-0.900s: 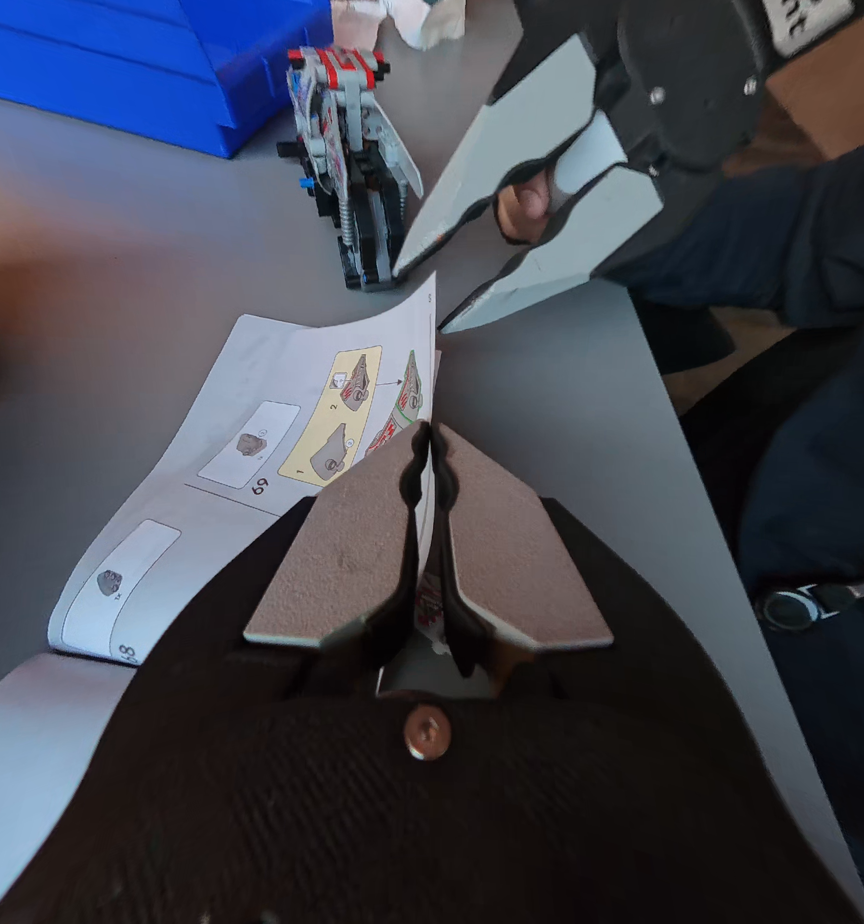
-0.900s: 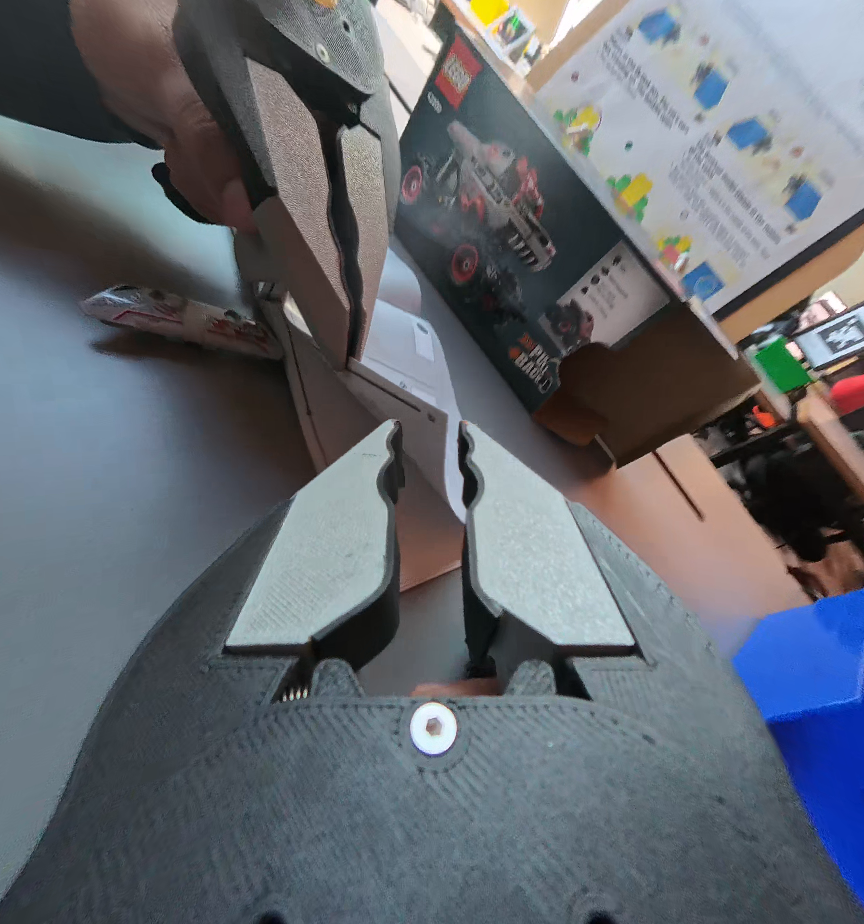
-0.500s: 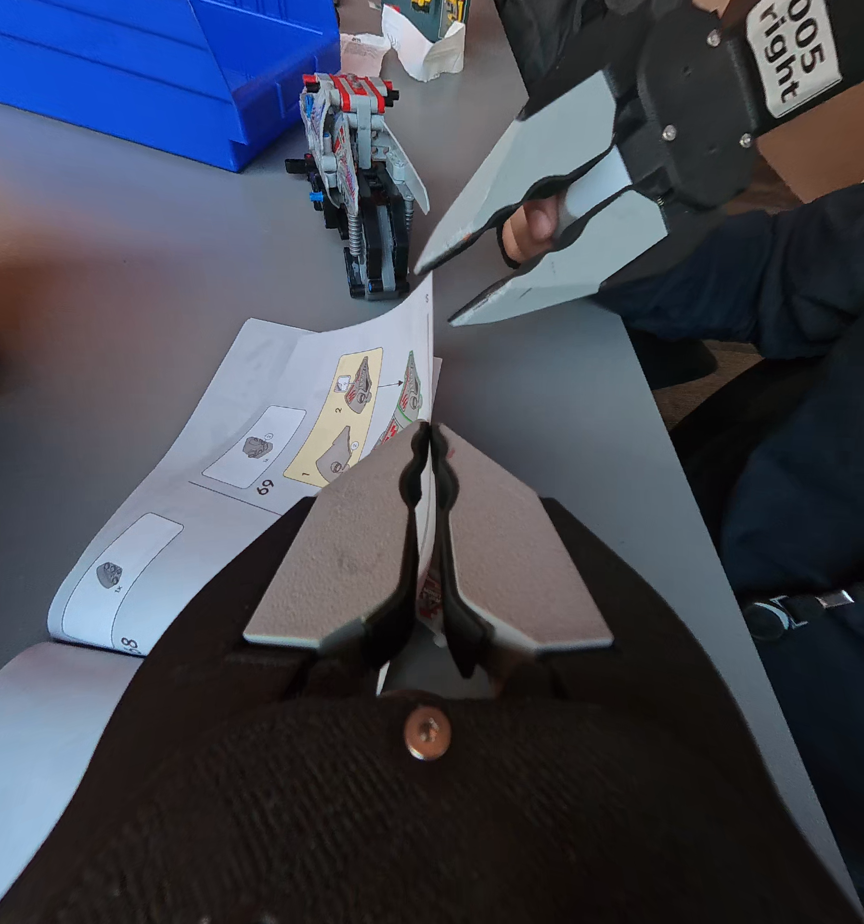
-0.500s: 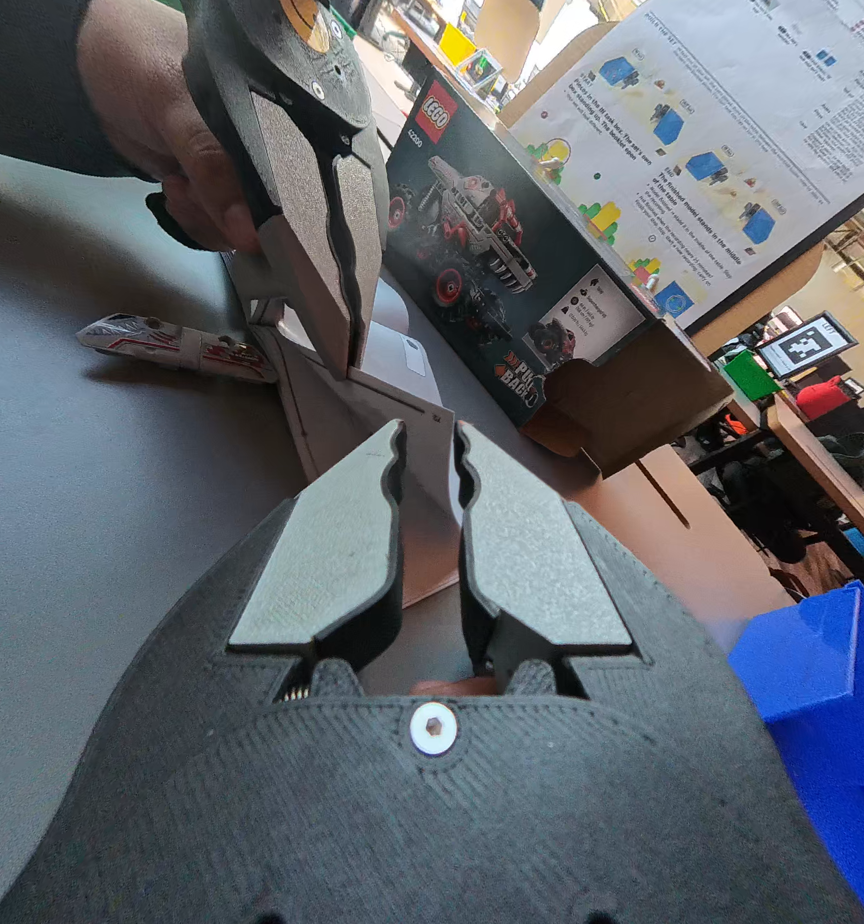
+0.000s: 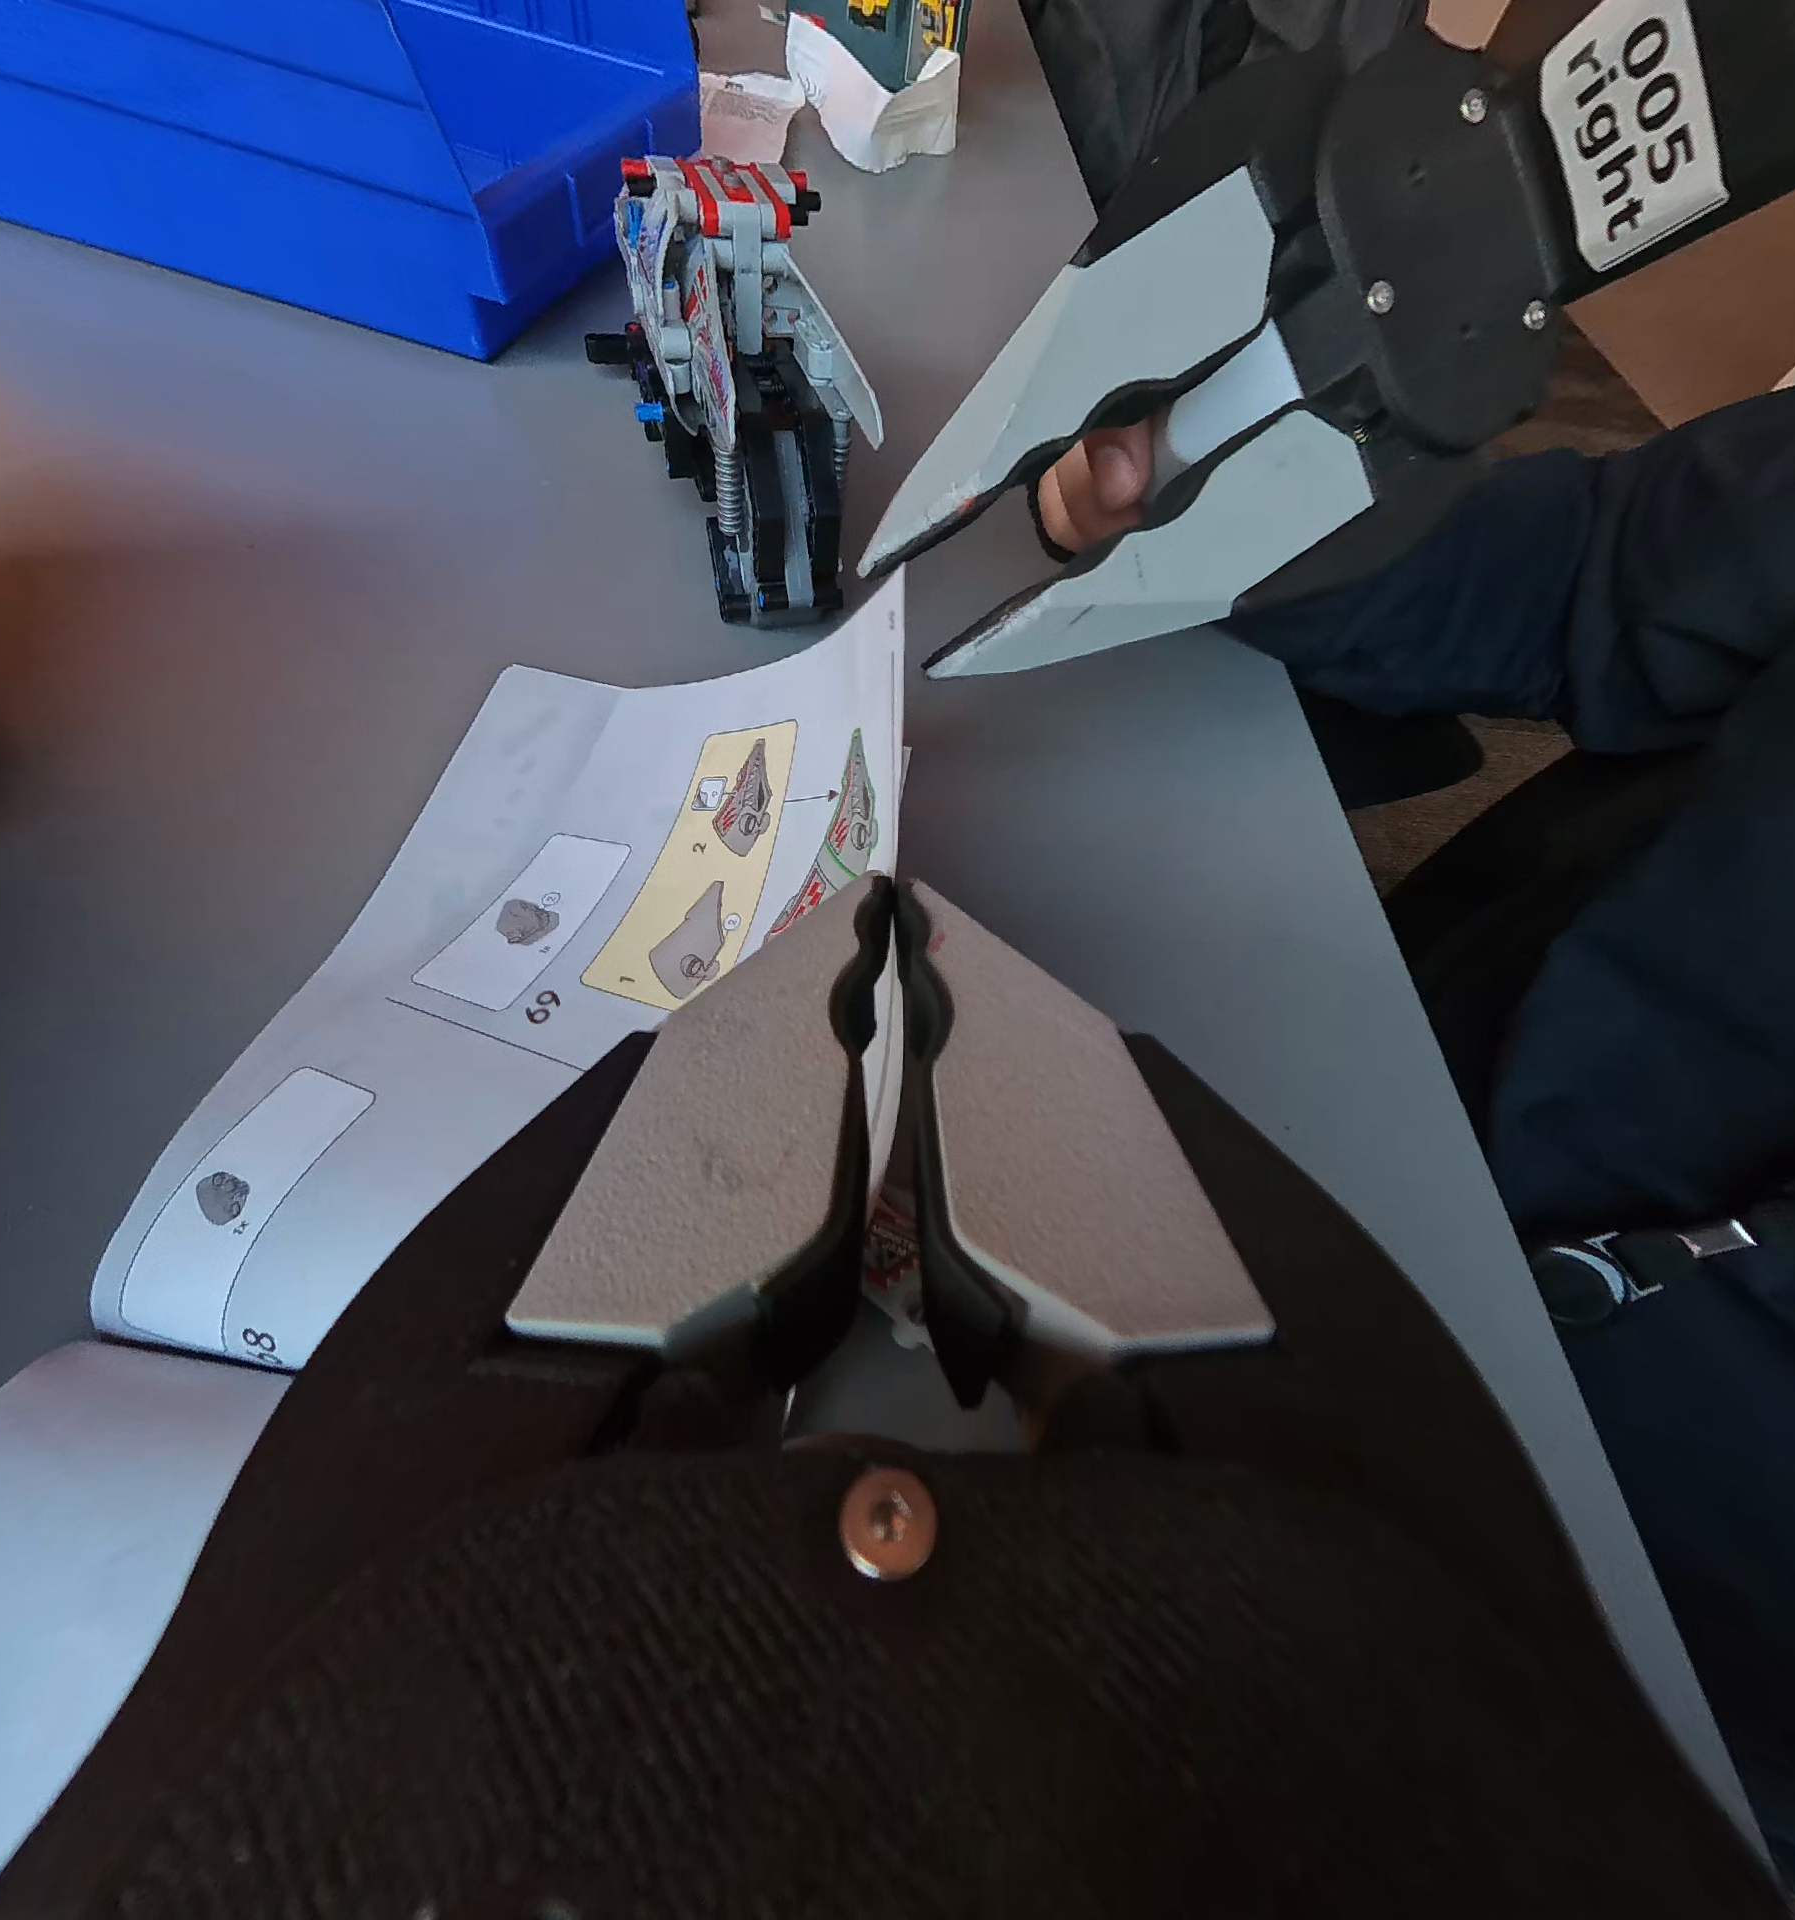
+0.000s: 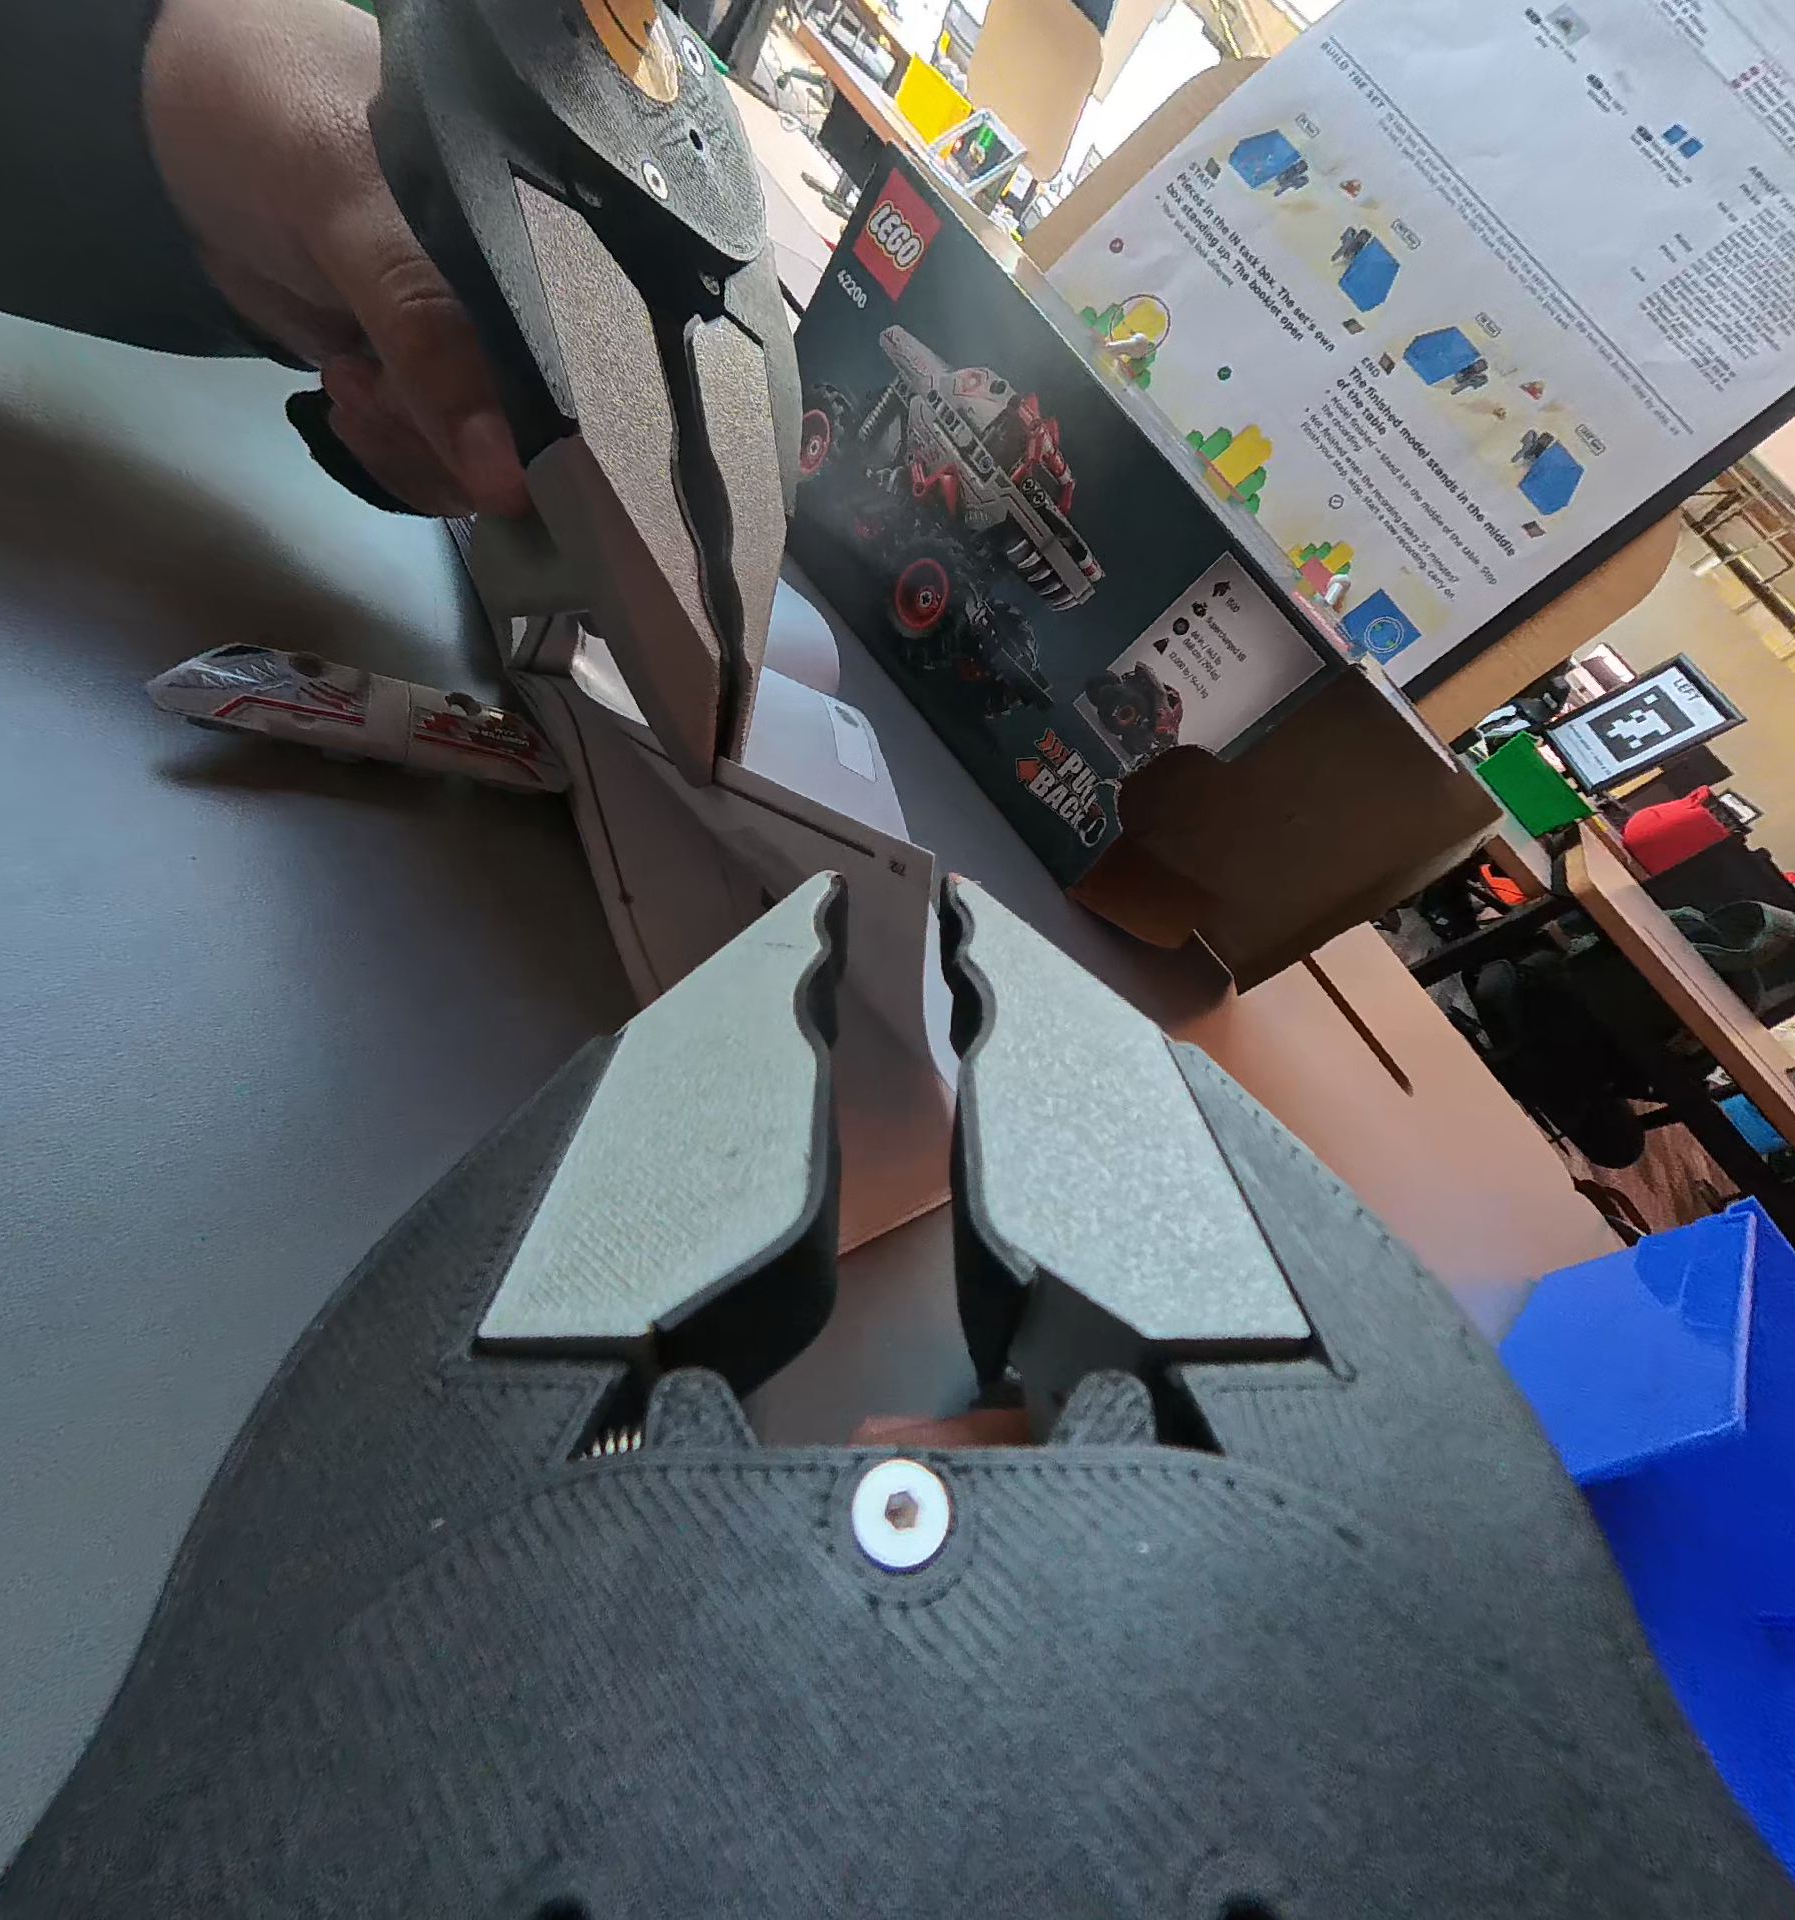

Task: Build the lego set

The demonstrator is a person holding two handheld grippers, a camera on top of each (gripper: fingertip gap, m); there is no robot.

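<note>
My left gripper (image 5: 893, 894) is shut on a page of the open instruction booklet (image 5: 560, 935) and holds that page upright on its edge. My right gripper (image 5: 898, 620) is open, with its tips just beside the page's top corner (image 5: 888, 613). In the right wrist view the right gripper (image 6: 888, 904) is open and empty. The page corner (image 6: 872, 862) stands just ahead of its tips, and the left gripper (image 6: 721, 764) pinches the page from above. The partly built grey, black and red Lego model (image 5: 737, 395) stands behind the booklet.
A blue bin (image 5: 301, 156) sits at the back left and shows low on the right in the right wrist view (image 6: 1703, 1507). The Lego set box (image 6: 1028, 540) stands beyond the booklet. A loose printed grey panel (image 6: 353, 717) lies on the grey table (image 5: 197, 571). The table edge (image 5: 1392, 987) runs along my right. Some 5 cm of space lies between my two pairs of fingers.
The right gripper's jaws have narrowed a little and its tips now sit closer to the page corner. The left gripper still holds the page, and its view has pulled back slightly.
</note>
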